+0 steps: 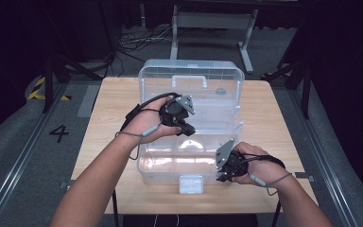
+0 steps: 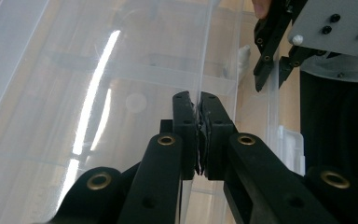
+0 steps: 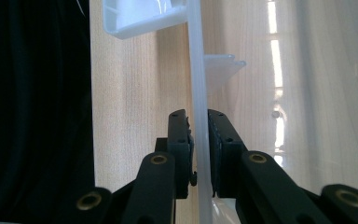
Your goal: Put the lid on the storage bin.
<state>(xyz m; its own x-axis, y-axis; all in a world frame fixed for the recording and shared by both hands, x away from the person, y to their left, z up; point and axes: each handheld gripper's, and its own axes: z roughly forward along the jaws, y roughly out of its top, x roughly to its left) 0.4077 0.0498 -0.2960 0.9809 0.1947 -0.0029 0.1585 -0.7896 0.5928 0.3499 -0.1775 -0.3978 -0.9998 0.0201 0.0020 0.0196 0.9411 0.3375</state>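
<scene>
A clear plastic storage box (image 1: 170,166) stands on the wooden table (image 1: 108,118), its lid (image 1: 217,78) with a handle raised at the back. My left gripper (image 1: 188,129) reaches into the middle of the box. In the left gripper view my left gripper (image 2: 199,100) is shut on a thin clear plastic edge (image 2: 204,56). I cannot tell whether that edge belongs to a tray or the lid. My right gripper (image 1: 221,177) is at the box's front right rim. In the right gripper view my right gripper (image 3: 198,116) is shut on the upright box wall (image 3: 196,56).
A white latch (image 1: 191,183) hangs at the box's front, near the table's front edge. Bare table lies left and right of the box. Cables and a metal stand (image 1: 212,23) are on the floor behind. The right gripper (image 2: 270,77) appears at the upper right of the left gripper view.
</scene>
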